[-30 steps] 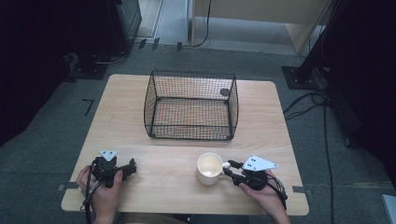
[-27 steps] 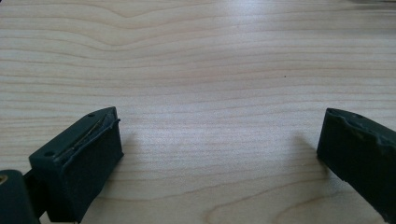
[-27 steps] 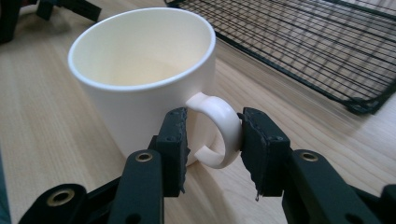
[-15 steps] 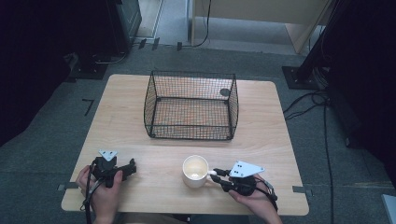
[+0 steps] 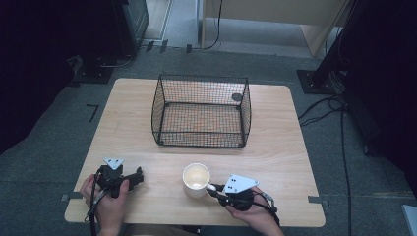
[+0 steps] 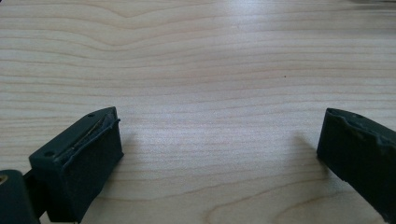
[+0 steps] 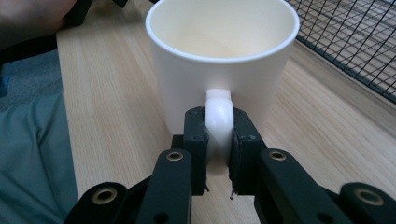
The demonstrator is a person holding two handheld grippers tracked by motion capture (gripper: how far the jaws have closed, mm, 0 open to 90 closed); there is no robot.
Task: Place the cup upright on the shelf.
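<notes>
A white mug (image 5: 196,179) stands upright and empty near the table's front edge, its handle turned toward my right gripper (image 5: 212,188). In the right gripper view the two black jaws are shut on the mug's handle (image 7: 218,122), with the mug's body (image 7: 223,60) just beyond them. My left gripper (image 5: 138,175) rests at the front left of the table. The left gripper view has its fingers (image 6: 79,161) wide apart over bare wood, so it is open with nothing between them.
A black wire basket (image 5: 201,111) stands in the middle of the wooden table (image 5: 275,147), behind the mug. Its mesh (image 7: 355,42) shows at the upper right of the right gripper view. A small dark disc (image 5: 236,97) lies by the basket's far right corner.
My right gripper has slid the mug leftward along the table's front edge, with the handle held throughout. The left gripper has stayed put.
</notes>
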